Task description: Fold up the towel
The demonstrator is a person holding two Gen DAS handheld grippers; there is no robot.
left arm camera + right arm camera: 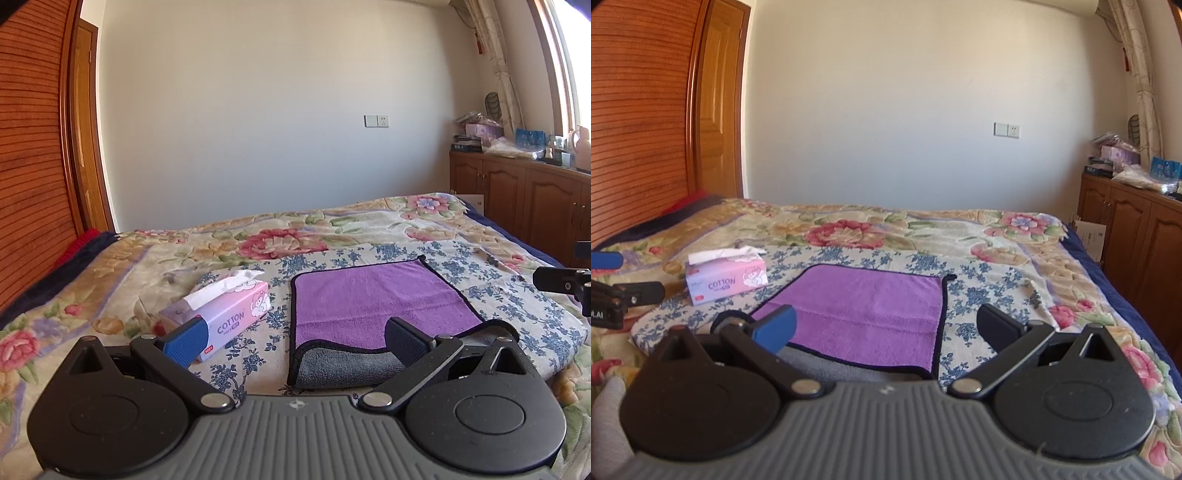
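Left gripper: nearest to my left camera; I see its 2 fingers spread wide and holding nothing, one blue finger over the tissue box side, the other dark finger over the towel's near edge.
Right gripper: released too, 2 fingers wide apart with nothing between them; I see the blue finger above the towel's near left part and the dark finger over the bedspread just right of the towel.
Towel: purple with a dark border, lying flat on the bed in front of both grippers; I see the near edge turned over, showing a grey underside. From the right camera it sits at, grey strip closest to me.
Tissue box: pink and lilac, marked COTTON, a white tissue sticking out of the top; it lies on the bed just left of the towel, apart from it.
Bed: covered by a floral bedspread, with a blue-flowered sheet under the towel and box.
Cabinet: wooden, by the window on the right, its top cluttered; I cannot make out the items.
Wall socket: on the pale far wall.
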